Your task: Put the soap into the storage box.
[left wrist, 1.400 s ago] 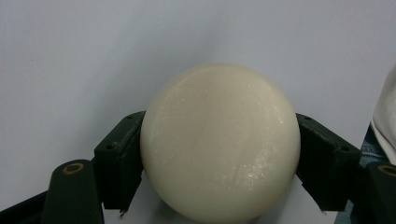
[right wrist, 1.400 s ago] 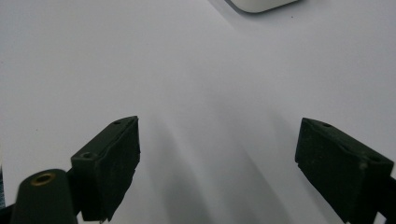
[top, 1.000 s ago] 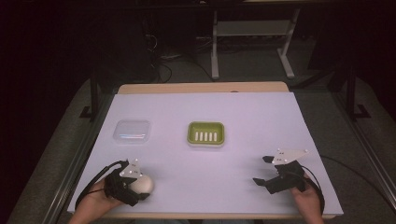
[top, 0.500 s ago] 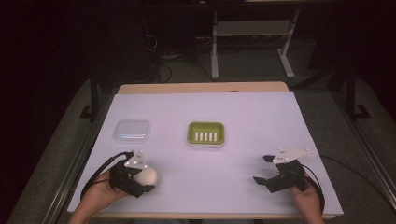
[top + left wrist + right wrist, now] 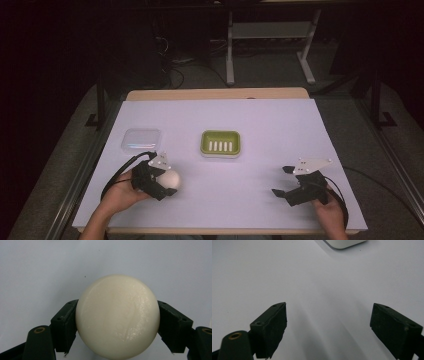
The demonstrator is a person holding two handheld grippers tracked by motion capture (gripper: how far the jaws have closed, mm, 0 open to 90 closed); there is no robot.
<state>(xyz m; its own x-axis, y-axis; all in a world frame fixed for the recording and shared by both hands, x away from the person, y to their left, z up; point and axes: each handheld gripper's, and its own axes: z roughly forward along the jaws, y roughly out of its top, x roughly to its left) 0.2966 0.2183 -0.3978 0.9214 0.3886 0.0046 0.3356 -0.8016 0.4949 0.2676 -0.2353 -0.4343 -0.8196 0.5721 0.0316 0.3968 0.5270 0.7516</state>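
A cream oval soap bar (image 5: 170, 178) sits between the jaws of my left gripper (image 5: 162, 182) at the table's front left; the gripper is shut on it. In the left gripper view the soap (image 5: 117, 316) bulges wide, with both black pads (image 5: 64, 325) pressed against its sides. A green soap dish (image 5: 220, 143) with white ribs stands at mid table, up and to the right of the soap. My right gripper (image 5: 283, 181) rests near the front right, open, with only bare white surface between its pads (image 5: 272, 326).
A clear plastic lid or box (image 5: 142, 139) lies left of the green dish. The white table cover (image 5: 260, 125) ends at a wooden edge at the back. A pale object's corner (image 5: 344, 243) shows at the top of the right gripper view. Dark floor and a metal stand lie beyond.
My left gripper has carried the soap up and to the right, toward the green dish. The right gripper has stayed where it was.
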